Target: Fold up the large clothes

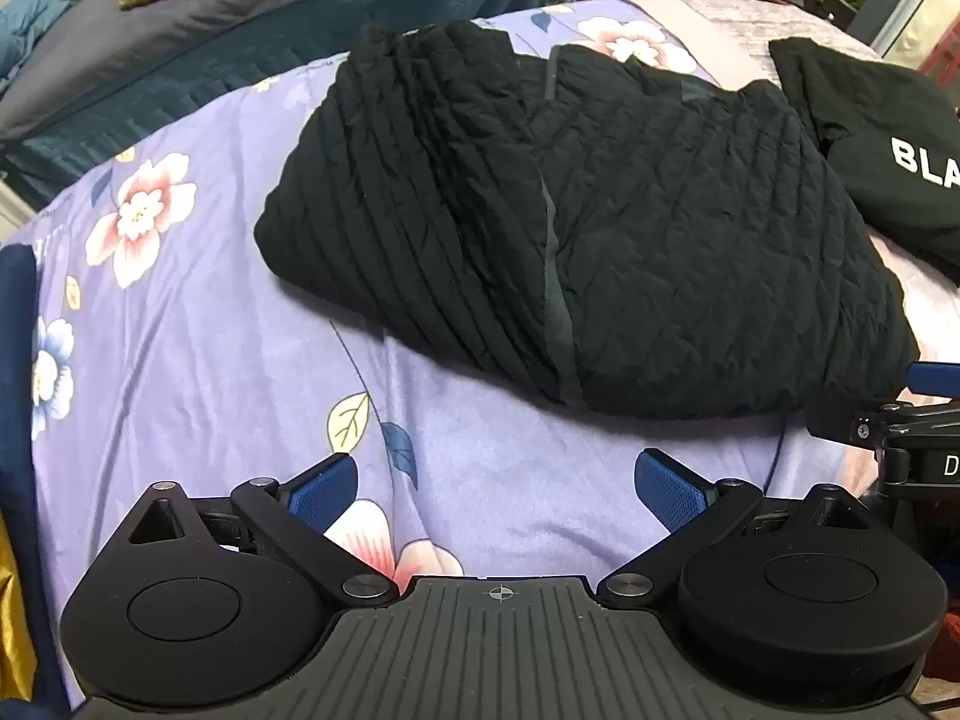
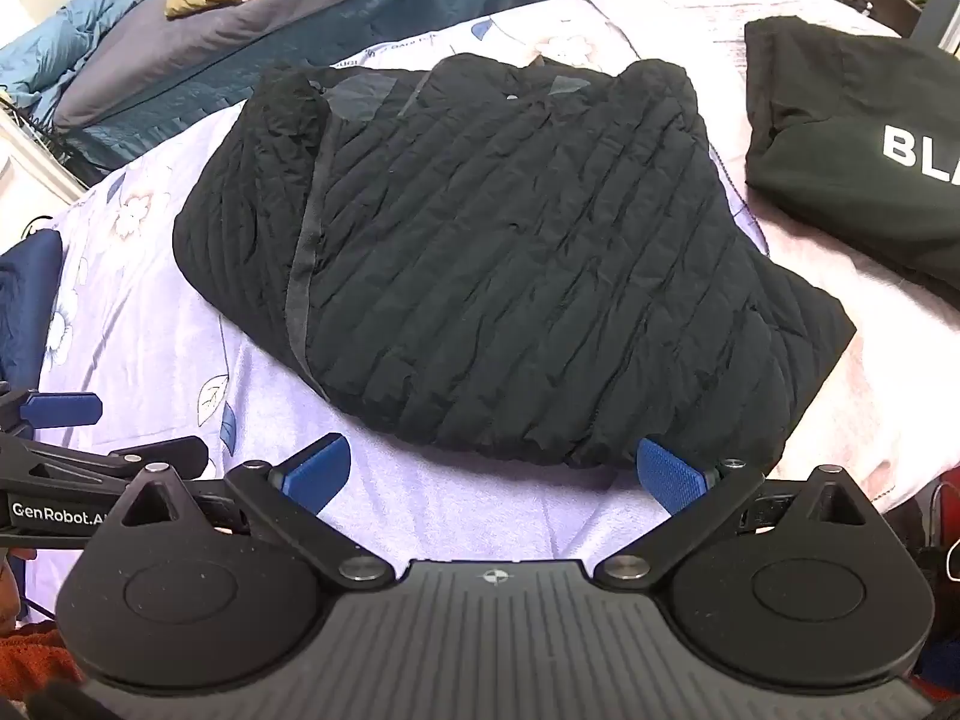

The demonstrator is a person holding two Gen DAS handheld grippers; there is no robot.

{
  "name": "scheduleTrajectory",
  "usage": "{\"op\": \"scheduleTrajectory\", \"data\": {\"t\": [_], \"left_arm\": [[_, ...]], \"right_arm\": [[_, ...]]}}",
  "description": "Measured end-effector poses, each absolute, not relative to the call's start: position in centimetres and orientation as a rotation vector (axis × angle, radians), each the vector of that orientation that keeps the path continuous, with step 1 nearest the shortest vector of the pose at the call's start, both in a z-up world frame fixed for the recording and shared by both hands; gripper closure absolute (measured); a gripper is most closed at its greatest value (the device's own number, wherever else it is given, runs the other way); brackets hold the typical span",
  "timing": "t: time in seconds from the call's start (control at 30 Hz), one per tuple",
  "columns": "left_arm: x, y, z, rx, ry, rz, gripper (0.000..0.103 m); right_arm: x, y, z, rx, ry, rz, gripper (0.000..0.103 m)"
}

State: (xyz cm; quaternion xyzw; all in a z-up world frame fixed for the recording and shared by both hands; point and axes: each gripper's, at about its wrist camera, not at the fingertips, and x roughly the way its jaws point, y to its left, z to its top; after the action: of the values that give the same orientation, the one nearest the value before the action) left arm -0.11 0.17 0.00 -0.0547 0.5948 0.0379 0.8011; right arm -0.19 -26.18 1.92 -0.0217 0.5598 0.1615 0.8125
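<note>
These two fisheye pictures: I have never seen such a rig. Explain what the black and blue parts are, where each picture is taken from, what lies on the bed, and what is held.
No robot here: a person holds a two-finger gripper in each hand, each with a camera looking along its blue-padded fingers. One picture looks out over the left gripper, the other over the right gripper. Both are open and hold nothing. On the floral bedsheet lies a folded black quilted jacket. To its right lies a black garment with white letters. Each gripper shows at the edge of the other's view.
</note>
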Motion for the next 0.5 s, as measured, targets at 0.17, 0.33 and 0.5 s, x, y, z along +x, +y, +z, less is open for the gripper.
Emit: {"op": "scheduleTrajectory", "data": {"t": [0.17, 0.33, 0.5], "left_arm": [[-0.12, 0.33, -0.17, -0.129, 1.279, 0.088, 0.000], [-0.23, 0.46, -0.26, -0.134, 1.286, 0.086, 0.000], [-0.12, 0.09, -0.16, -0.131, 1.289, 0.080, 0.000]], "right_arm": [[-0.03, -26.11, 1.58, -0.039, 1.205, 0.352, 0.001], [0.04, -25.96, 1.71, -0.038, 1.201, 0.349, 0.001], [-0.02, -26.31, 1.44, -0.030, 1.200, 0.348, 0.001]]}}
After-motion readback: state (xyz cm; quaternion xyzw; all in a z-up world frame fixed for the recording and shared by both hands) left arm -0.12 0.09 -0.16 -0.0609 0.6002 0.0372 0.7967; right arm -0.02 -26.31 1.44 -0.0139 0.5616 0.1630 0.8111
